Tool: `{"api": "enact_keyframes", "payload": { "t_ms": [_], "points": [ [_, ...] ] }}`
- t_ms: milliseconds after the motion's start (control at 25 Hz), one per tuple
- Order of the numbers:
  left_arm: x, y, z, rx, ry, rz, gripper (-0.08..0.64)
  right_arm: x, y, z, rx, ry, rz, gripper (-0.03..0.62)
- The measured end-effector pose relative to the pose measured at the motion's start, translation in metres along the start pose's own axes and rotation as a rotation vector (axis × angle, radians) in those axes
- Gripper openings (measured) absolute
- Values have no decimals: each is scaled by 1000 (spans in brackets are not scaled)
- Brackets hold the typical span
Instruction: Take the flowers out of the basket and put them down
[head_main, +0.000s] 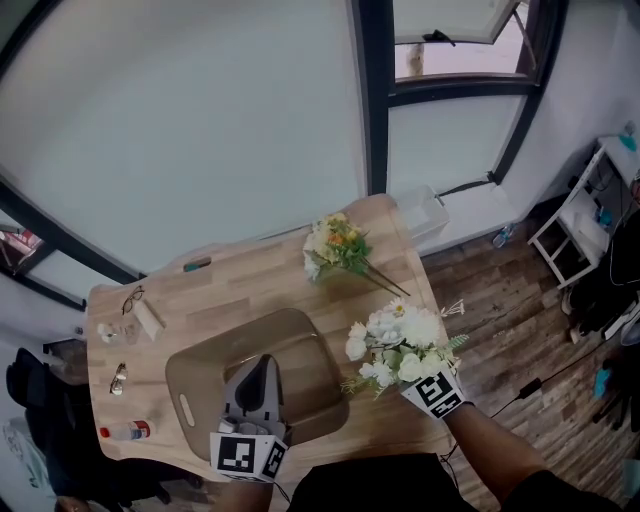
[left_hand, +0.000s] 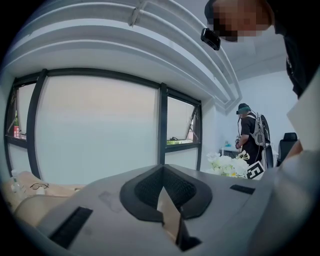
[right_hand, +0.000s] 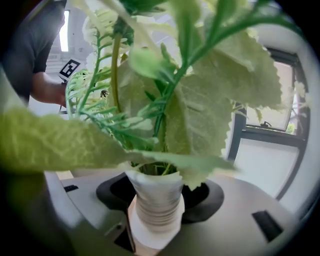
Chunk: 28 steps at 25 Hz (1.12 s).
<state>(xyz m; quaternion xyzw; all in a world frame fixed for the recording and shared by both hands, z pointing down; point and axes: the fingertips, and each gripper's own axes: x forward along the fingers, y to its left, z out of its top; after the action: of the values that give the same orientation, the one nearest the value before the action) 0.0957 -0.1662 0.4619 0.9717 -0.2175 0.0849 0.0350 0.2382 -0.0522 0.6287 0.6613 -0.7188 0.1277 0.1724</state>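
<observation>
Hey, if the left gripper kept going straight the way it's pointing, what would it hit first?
Probably nothing near: the left gripper points across the brown shallow basket and light wooden table, toward the frosted window's dark frame post. Its height is unclear, so the basket's far rim could come first.

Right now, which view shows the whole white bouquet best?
The head view: the white bouquet shows with all its blooms, held in the right gripper. The right gripper view shows only leaves and the wrapped stem between the fingers. The left gripper view shows small blooms far off.
</observation>
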Motion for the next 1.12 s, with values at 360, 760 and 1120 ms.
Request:
{"api": "enact_keyframes", "payload": {
  "t_ms": [360,760,1120],
  "points": [
    [-11,-5,10,8,-16,2,2,-6,3,-3,18,6,-9,287],
    [-35,-2,22,4,-53,5,2,-26,2,-14,82,70,-73,330],
    [-55,4,34,-5,-99,-1,2,-39,2,-26,88,134,-143,337]
  ]
}}
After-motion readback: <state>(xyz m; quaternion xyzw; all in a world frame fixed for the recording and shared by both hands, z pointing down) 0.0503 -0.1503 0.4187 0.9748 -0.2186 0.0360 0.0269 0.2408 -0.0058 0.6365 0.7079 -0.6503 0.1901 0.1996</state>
